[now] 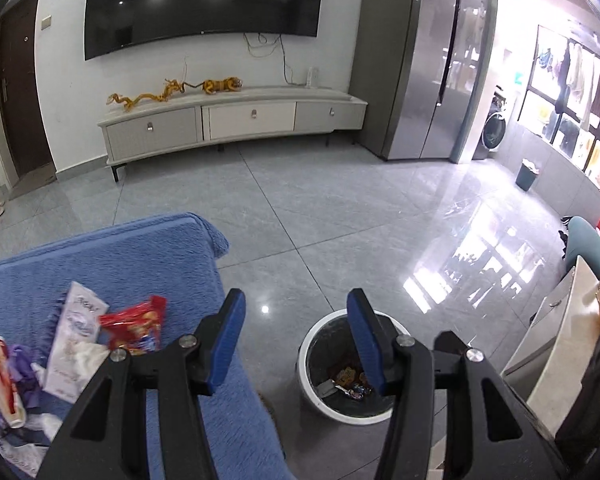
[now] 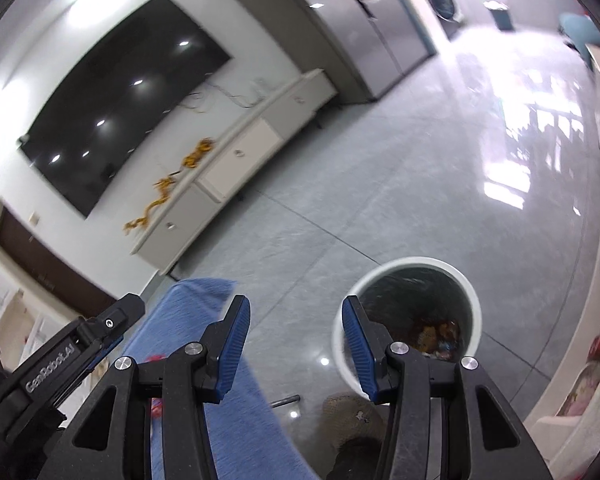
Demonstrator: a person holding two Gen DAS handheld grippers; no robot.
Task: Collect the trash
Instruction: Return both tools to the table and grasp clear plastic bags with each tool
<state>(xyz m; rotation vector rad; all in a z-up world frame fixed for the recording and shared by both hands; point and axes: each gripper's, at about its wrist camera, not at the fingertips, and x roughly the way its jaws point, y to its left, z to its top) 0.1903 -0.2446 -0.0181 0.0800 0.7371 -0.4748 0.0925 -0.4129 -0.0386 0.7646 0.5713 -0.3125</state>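
Note:
A white-rimmed trash bin [image 1: 312,396] with a dark liner stands on the floor and holds several wrappers [image 1: 350,384]. It also shows in the right wrist view [image 2: 474,300]. On the blue-covered seat [image 1: 140,264] lie a red snack bag [image 1: 136,326], a pale carton [image 1: 74,340] and a heap of crumpled wrappers [image 1: 10,380]. My left gripper [image 1: 296,300] is open and empty, above the seat's edge and the bin. My right gripper [image 2: 296,306] is open and empty, above the floor beside the bin. The left gripper's body [image 2: 56,364] shows at lower left in the right wrist view.
A low TV cabinet [image 1: 236,120] with yellow toys stands under a wall TV [image 1: 204,0]. A grey cupboard [image 1: 420,60] is at right. A small dark bin [image 1: 526,176] stands far right. A white table edge [image 1: 560,356] is close on the right. Grey tiled floor [image 1: 340,208] lies between.

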